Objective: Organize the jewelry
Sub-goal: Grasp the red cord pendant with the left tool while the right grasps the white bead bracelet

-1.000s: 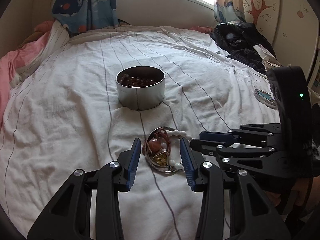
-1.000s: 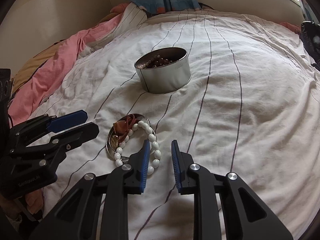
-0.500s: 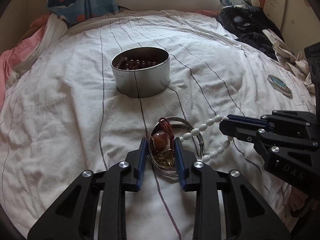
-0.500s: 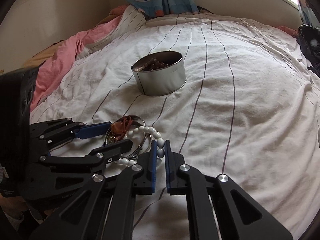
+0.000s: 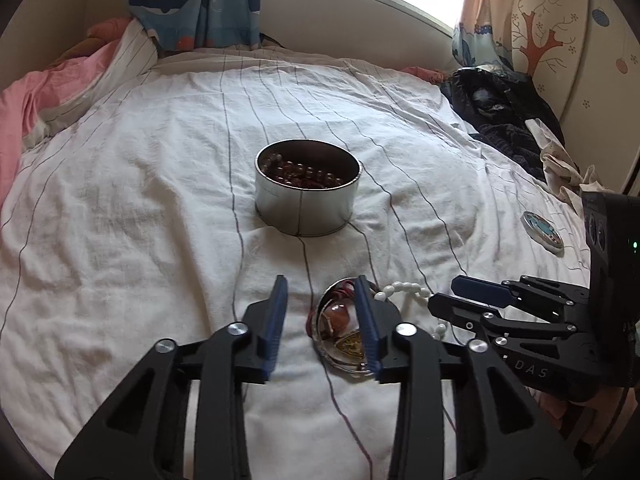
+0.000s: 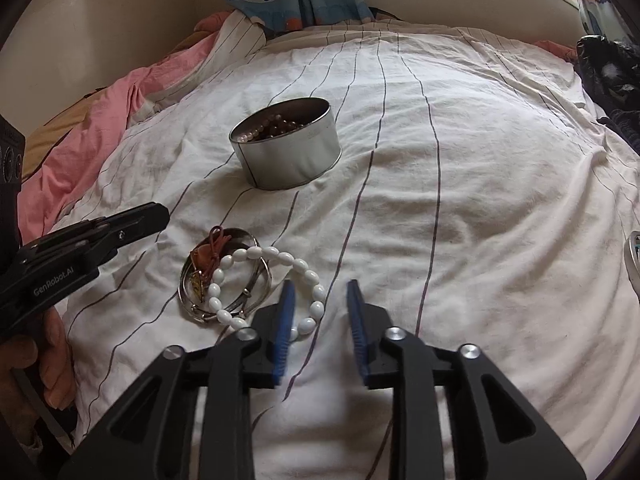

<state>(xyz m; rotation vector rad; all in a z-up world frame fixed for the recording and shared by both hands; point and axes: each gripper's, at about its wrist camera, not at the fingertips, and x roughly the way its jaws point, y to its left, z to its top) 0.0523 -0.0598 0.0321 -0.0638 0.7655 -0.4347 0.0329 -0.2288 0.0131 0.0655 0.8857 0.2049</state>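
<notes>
Jewelry pile on a bed, both grippers over it and opening.

A white bead bracelet lies tangled over silver bangles and a red-corded amber pendant, just ahead of the left gripper and the right gripper. Both grippers' jaws are spreading and pinch nothing. Beyond stands a round tin already holding dark beads. The pile still waits. One piece under the bangles is hard to identify.

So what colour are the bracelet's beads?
White, on the beaded bracelet; clearest in the right wrist view.
</notes>
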